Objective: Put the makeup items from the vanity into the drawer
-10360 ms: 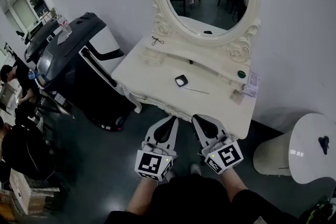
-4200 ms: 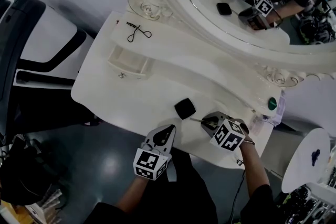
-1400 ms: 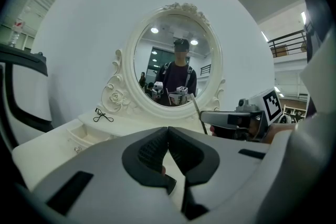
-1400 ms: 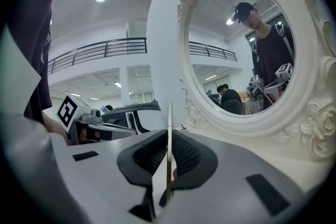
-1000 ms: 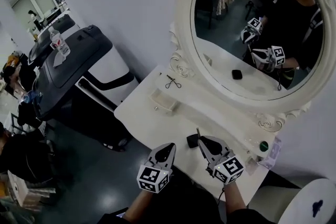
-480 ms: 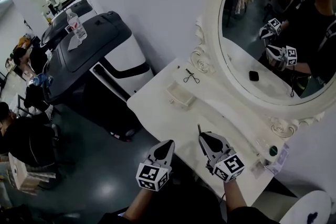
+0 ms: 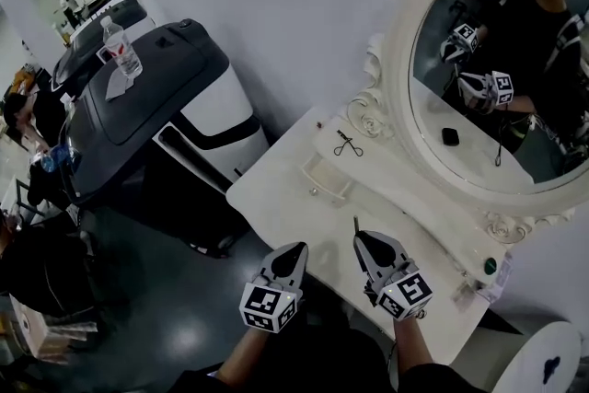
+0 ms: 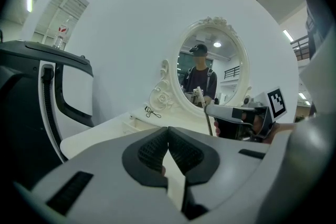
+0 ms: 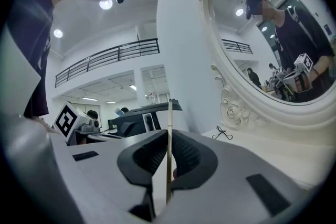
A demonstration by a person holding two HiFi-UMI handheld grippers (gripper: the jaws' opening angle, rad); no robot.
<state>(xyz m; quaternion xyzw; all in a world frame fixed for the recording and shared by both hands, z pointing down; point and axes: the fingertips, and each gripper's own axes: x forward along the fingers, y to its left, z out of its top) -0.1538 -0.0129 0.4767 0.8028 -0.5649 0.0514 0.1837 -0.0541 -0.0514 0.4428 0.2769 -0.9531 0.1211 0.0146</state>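
Lifted off the vanity [image 7: 276,198] top where it lay 10 seconds ago, the thin makeup stick [image 9: 169,110] now stands upright in the right gripper [image 7: 361,238]. It is pinched flat between the 2 pads, with part of its length rising past the fingertips.

It looks light and stiff. It also looks smooth enough to swivel or slide in a loose pinch, and slender enough to snap if levered against an edge. A firm hold across the shaft, as here, suits it; a grip nearer the middle would probably tip less.

The right gripper hovers above the near edge of the vanity, jaws pointing toward the mirror [image 7: 497,60]. The left gripper [image 7: 299,248] hangs just beside it on the left, at much the same height, jaws pressed together on nothing.

The small drawer [image 7: 326,179] stands pulled open under the raised shelf, further back and to the left. An eyelash curler [image 7: 347,144] lies on the shelf just beyond it.
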